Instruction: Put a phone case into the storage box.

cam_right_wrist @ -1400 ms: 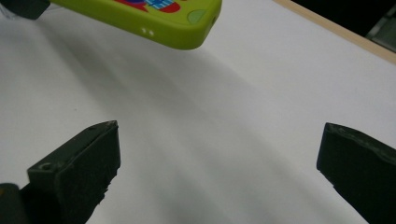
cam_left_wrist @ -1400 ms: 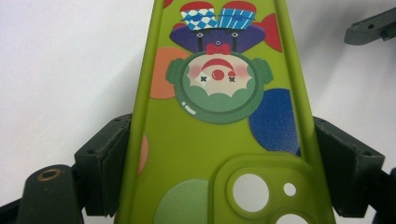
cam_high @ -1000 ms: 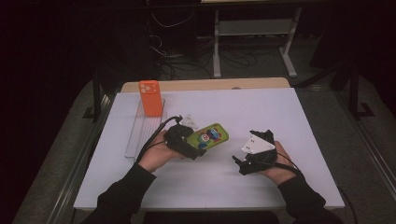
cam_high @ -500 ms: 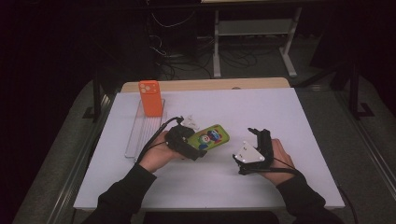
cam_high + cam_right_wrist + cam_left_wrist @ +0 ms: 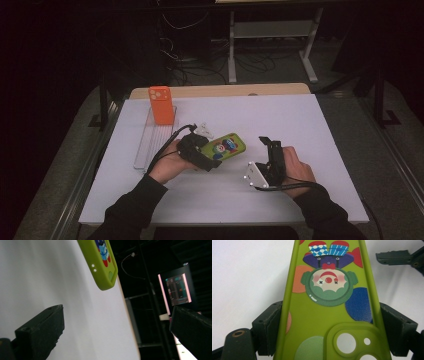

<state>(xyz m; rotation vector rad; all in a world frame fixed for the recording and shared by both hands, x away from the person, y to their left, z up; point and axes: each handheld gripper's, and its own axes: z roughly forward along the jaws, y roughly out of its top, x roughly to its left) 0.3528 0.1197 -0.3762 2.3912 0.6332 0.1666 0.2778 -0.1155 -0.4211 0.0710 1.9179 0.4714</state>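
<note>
The soft green phone case with a clown print [image 5: 226, 146] is clamped across its sides by the left gripper [image 5: 209, 159], near table centre. At three o'clock, the right gripper [image 5: 267, 146] is held spread and empty. A handover is probably pending; closer alignment is needed.

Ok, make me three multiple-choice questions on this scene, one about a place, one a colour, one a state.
1. Where does the orange phone case stand?
A. in the clear rack
B. in the right tool
C. on the floor

2. What colour is the case in the left tool?
A. blue
B. green
C. white

3. How is the right tool?
A. shut on a case
B. open, holding nothing
C. shut, holding nothing

Answers: 1 A, it stands upright at the rack's far end. 2 B, green with a clown picture. 3 B, its jaws stand apart with bare table between.
</note>
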